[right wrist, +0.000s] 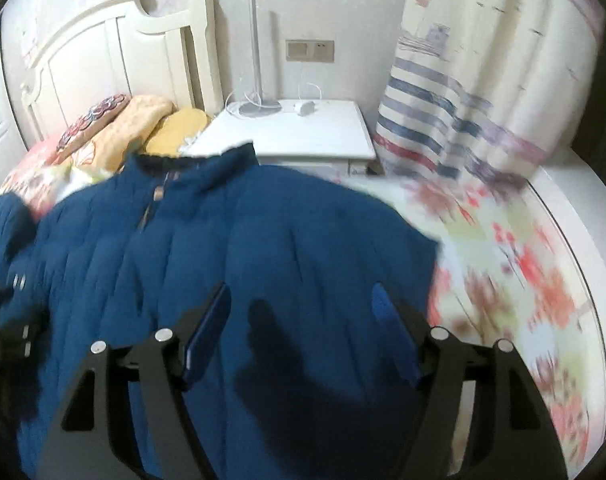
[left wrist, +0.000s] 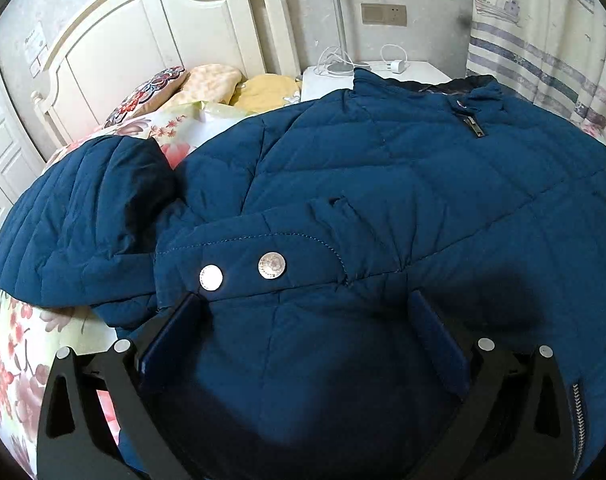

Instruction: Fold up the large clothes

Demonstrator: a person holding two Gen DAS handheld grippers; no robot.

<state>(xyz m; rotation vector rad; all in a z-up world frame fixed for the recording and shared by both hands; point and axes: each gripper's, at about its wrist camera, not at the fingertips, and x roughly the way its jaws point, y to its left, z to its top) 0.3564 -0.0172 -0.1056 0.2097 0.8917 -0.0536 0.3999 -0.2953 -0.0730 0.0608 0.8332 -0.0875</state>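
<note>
A large blue quilted jacket (left wrist: 383, 168) lies spread on the floral bedsheet (left wrist: 15, 344), collar toward the nightstand. One sleeve is laid across its front, and the cuff with two silver snaps (left wrist: 271, 266) rests just beyond my left gripper (left wrist: 305, 300). That gripper hovers over the jacket with its jaws wide apart and nothing pinched between them. The other sleeve (left wrist: 83, 216) bulges at the left. In the right wrist view, which is blurred, the jacket (right wrist: 263, 232) fills the middle. My right gripper (right wrist: 301, 290) hangs above its lower body, open, with only cloth beneath it.
A white headboard (right wrist: 103, 52) and several pillows (right wrist: 143, 120) stand at the far left. A white nightstand (right wrist: 303, 128) carries a lamp base and a charger with cable. A striped curtain (right wrist: 463, 100) hangs at the right. Bare floral sheet (right wrist: 523, 260) reaches the bed's right edge.
</note>
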